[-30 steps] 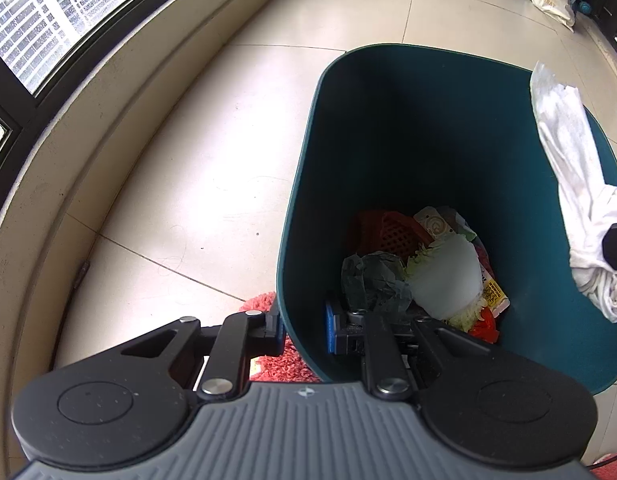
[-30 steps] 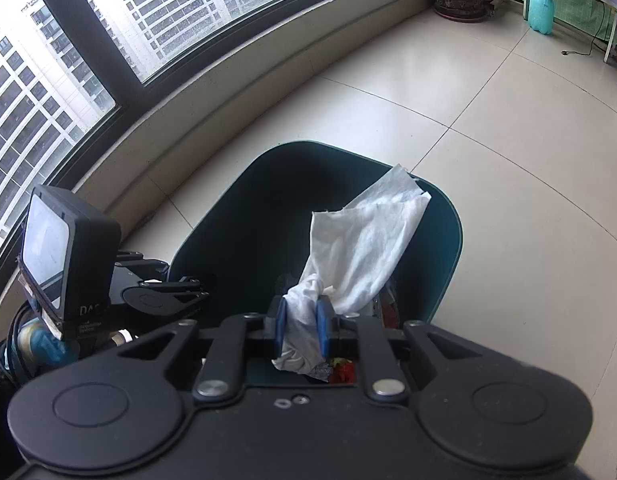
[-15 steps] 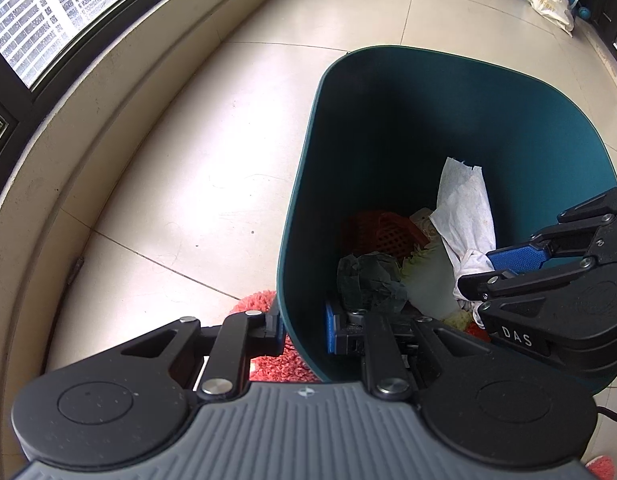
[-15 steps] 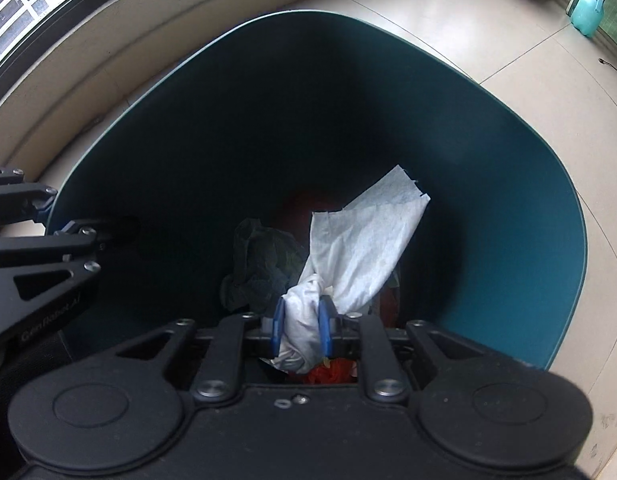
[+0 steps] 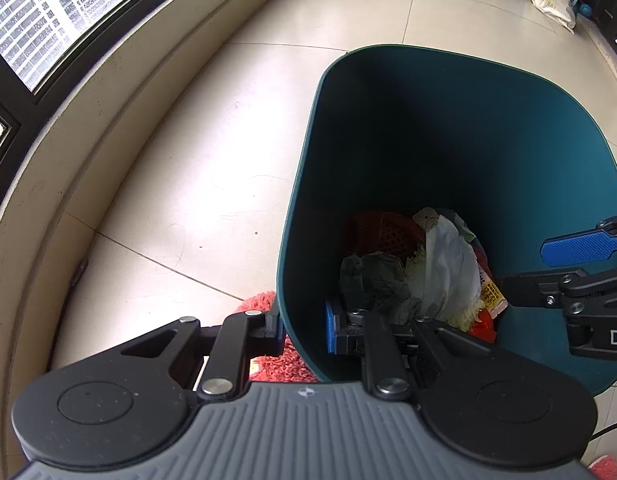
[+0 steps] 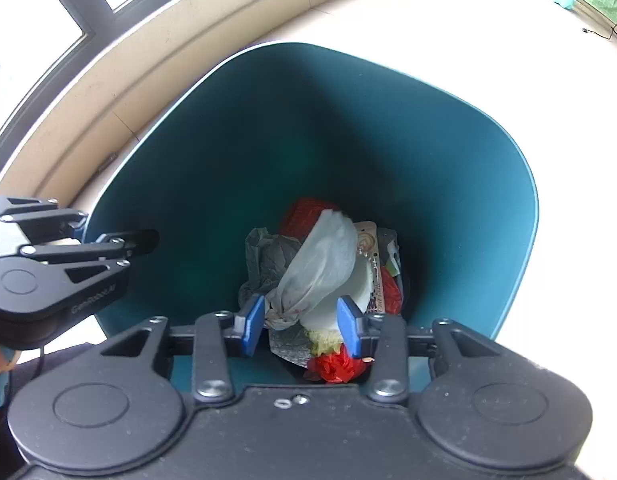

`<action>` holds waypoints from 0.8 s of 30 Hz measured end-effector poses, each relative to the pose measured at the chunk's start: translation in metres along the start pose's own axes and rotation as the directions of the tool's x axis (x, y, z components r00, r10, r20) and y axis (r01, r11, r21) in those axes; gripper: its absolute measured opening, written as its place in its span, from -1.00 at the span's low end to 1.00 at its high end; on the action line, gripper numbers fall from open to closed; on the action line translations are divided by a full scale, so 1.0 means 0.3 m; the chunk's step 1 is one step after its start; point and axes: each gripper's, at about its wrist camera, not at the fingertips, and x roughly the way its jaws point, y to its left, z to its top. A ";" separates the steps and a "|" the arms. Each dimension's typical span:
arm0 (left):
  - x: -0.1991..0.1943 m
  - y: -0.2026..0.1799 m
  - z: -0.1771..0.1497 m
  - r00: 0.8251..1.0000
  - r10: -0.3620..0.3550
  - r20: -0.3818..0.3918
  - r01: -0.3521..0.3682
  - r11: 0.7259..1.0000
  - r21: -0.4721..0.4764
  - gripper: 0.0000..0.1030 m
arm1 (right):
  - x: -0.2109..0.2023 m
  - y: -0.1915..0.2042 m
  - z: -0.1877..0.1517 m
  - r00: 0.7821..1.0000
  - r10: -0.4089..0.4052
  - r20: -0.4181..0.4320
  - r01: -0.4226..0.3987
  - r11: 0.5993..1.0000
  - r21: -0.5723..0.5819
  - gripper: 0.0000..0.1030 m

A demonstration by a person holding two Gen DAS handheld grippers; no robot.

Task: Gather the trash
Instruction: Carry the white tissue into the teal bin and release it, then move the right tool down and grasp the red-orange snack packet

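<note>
**Tissue dropped in the bin, right claw spread above it**

Left wrist view: the left claw [image 5: 304,330] is clamped on the near wall of the dark green bin [image 5: 388,92], one finger outside, the other inside, holding it steady on the tiled floor [image 5: 188,168]. A red fluffy mat [image 5: 268,360] shows beside the bin base. Inside, the white tissue [image 5: 448,272] lies on top of the heap, next to a grey crumpled wrapper [image 5: 372,280] and a red net [image 5: 380,232]. The right claw [image 5: 548,268] reaches in over the rim from the right, its blue pad apart from the tissue.

Right wrist view: the right claw [image 6: 300,322] stands wide, nothing between its fingers; the tissue [image 6: 320,268] rests loose below, over the red net [image 6: 304,210] and the grey wrapper [image 6: 264,256]. The left claw [image 6: 108,240] grips the bin [image 6: 488,184] wall at the left.

Judging from this, the drop of this piece is done. The next move would call for lifting the right claw clear of the rim without catching it, then looking for more trash; none shows on the visible floor, so whether any is left cannot be told.
</note>
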 end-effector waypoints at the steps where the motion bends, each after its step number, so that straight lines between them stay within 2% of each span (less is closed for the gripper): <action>1: 0.001 -0.002 0.000 1.000 0.002 0.000 -0.002 1.000 0.000 -0.66 | -0.022 -0.005 0.004 1.000 0.013 0.015 -0.013 1.000 0.010 -0.18; 7: 0.001 -0.007 0.001 1.000 0.009 -0.002 -0.009 1.000 -0.002 -0.66 | -0.162 -0.045 -0.007 0.994 0.044 0.098 -0.049 0.998 0.047 -0.05; 15: -0.002 -0.014 0.001 1.000 0.021 0.003 -0.021 1.000 0.000 -0.66 | -0.269 -0.237 -0.081 0.983 -0.022 0.181 -0.011 0.984 0.179 0.14; 21: 0.000 -0.024 0.003 0.999 0.037 0.000 -0.037 0.999 0.004 -0.66 | -0.255 -0.444 -0.174 0.979 -0.102 0.174 0.038 0.940 0.339 0.26; 24: 0.001 -0.028 0.000 0.999 0.045 0.003 -0.045 0.999 0.009 -0.66 | -0.226 -0.539 -0.232 0.978 -0.146 0.151 0.074 0.913 0.402 0.45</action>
